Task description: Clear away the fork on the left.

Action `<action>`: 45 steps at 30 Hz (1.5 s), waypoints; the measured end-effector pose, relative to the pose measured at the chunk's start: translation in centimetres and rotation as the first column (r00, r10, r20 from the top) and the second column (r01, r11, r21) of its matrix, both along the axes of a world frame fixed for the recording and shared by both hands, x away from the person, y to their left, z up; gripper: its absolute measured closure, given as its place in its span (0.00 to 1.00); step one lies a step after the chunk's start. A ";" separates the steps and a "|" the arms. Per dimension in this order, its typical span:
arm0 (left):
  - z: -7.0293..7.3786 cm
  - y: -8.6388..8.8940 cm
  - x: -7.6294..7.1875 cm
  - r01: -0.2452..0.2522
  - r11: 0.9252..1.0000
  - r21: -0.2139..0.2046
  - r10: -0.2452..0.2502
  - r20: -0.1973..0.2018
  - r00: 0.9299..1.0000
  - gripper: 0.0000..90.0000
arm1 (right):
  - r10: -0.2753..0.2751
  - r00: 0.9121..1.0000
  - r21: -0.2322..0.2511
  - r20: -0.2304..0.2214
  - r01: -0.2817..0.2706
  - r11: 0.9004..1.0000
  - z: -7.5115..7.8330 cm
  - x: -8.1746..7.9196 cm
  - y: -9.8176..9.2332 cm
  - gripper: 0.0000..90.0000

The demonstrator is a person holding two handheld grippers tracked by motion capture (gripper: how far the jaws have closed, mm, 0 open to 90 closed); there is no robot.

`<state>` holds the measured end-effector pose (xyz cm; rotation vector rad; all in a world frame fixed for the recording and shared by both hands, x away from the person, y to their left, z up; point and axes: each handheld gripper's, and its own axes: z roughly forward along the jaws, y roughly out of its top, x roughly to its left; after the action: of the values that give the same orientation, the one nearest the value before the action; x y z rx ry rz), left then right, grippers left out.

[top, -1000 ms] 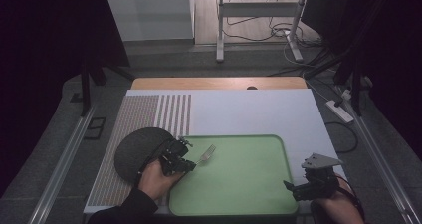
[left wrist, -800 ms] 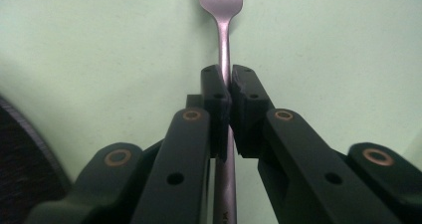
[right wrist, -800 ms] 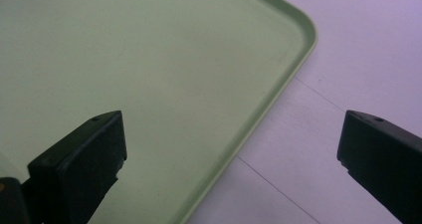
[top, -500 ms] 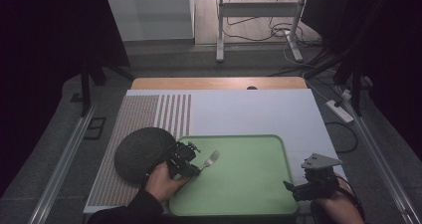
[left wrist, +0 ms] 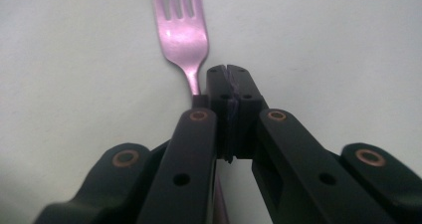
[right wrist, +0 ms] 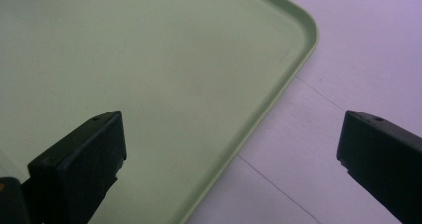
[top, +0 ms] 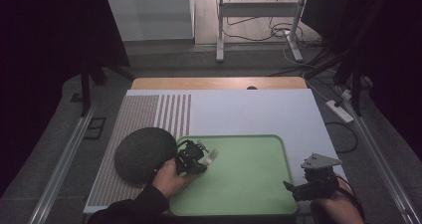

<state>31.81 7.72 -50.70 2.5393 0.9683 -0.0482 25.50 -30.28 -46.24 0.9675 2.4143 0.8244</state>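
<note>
Dim room with dark edges; glare gleams on the fork point(left wrist: 183, 32) just beyond the fingertips, whose near parts blur.

A dim lab recording bench

Beyond the left gripper point(top: 191, 158), a white test table point(top: 249, 112) faces a metal stand point(top: 259, 22) with loose cables point(top: 259, 32); a power strip point(top: 339, 110) lies past the right gripper point(top: 309, 184).

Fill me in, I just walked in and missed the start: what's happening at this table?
A person is working with a pair of hand-held tongs. The left tongs are shut on the handle of a fork, holding it over the left part of a green tray, next to a dark round mat. The right tongs are open and hold nothing, sitting over the tray's near right corner above the white table.
</note>
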 end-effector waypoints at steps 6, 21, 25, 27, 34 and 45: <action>-0.1 2.0 0.7 -0.063 0.998 0.002 0.063 -0.004 0.998 0.99 | 0.003 1.000 0.000 0.001 -0.003 1.000 0.0 0.0 0.0 0.00; -0.3 5.3 1.3 -0.143 0.990 -0.017 0.142 -0.033 0.989 0.96 | 0.004 1.000 0.001 0.001 -0.004 1.000 0.0 0.0 0.0 0.00; -0.3 5.9 1.2 -0.158 0.987 -0.028 0.157 -0.041 0.987 0.94 | 0.005 1.000 0.001 0.001 -0.005 1.000 0.0 0.0 0.0 0.00; -0.3 6.0 1.2 -0.153 0.988 -0.030 0.152 -0.037 0.988 0.91 | 0.005 1.000 0.001 0.001 -0.005 1.000 0.0 0.0 0.0 0.00; 0.5 5.9 0.7 -0.143 0.989 -0.044 0.143 -0.006 0.990 0.66 | 0.006 1.000 0.005 -0.001 -0.006 1.000 0.0 0.0 0.0 0.00; 1.2 6.8 0.4 -0.128 0.982 -0.140 0.138 0.068 0.988 0.31 | 0.005 1.000 0.003 0.001 -0.005 1.000 0.0 0.0 0.0 0.00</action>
<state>32.17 14.49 -49.52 2.3305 1.0645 0.0231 25.46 -30.32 -46.22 0.9622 2.4168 0.8307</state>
